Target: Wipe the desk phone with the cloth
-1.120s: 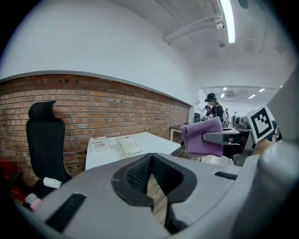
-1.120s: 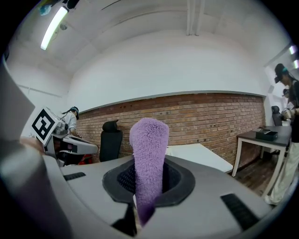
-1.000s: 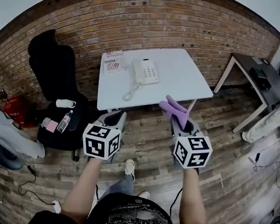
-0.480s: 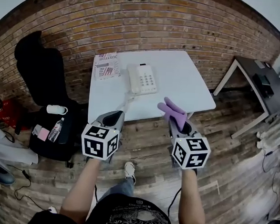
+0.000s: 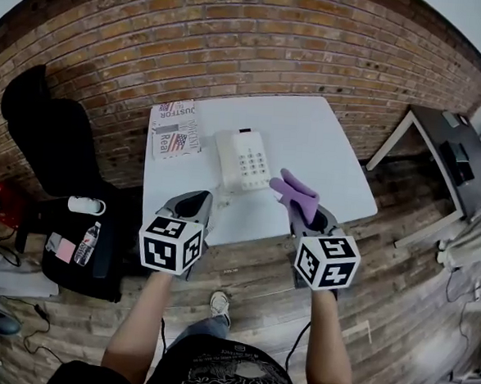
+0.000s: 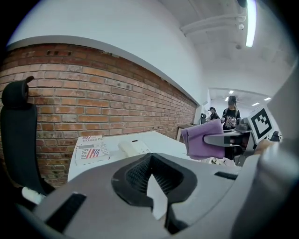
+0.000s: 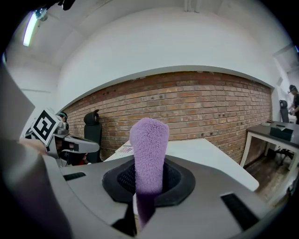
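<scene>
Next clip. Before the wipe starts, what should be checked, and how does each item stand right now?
1. Purple cloth clamped in right tool: ok, jaws shut on it.
2. Left tool empty: ok, jaws together, nothing between them.
3. Desk phone uncovered on the white table: ok.
4. Cloth in contact with the phone: not ok, held apart from it.
5. Booklet out of the wiping path: ok, it lies beside the phone, apart.
</scene>
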Action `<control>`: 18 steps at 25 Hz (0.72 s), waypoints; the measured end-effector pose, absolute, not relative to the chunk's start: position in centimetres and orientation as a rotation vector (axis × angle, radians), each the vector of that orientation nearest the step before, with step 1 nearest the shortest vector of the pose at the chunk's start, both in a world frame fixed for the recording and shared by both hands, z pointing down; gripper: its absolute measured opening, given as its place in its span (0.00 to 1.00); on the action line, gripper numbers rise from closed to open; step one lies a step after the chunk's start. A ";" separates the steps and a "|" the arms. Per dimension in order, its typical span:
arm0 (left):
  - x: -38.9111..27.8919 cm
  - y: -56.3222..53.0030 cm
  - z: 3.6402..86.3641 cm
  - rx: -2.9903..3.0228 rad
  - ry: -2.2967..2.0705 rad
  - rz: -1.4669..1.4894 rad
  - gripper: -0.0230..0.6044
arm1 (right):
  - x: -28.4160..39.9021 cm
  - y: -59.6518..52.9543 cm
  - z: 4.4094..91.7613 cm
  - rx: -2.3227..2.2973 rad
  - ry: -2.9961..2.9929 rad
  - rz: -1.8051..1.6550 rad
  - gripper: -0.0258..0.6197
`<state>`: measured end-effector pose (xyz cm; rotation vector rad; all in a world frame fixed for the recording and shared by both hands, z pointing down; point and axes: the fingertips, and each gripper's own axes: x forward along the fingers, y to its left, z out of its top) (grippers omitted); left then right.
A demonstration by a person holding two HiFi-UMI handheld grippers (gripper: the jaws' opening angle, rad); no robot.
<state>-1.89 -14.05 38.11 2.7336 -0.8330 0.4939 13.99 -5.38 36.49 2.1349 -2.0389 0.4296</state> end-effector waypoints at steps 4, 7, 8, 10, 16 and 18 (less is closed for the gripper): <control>-1.0 -17.7 38.1 2.725 -0.828 0.486 0.05 | 15.0 -9.0 36.3 2.128 -2.031 0.441 0.11; -0.3 -20.1 38.1 2.722 -0.820 0.475 0.05 | 15.6 -11.7 36.1 2.123 -2.025 0.437 0.11; -0.1 -20.7 38.1 2.723 -0.816 0.473 0.05 | 15.9 -12.5 36.0 2.121 -2.022 0.436 0.11; 0.3 -22.0 38.1 2.723 -0.811 0.468 0.05 | 16.3 -14.0 35.8 2.114 -2.018 0.434 0.11; 1.0 -25.2 38.2 2.708 -0.825 0.462 0.05 | 17.8 -18.0 36.0 2.076 -2.009 0.426 0.11; 1.2 -25.8 38.7 2.699 -0.836 0.469 0.05 | 18.4 -19.2 36.6 2.054 -2.006 0.425 0.11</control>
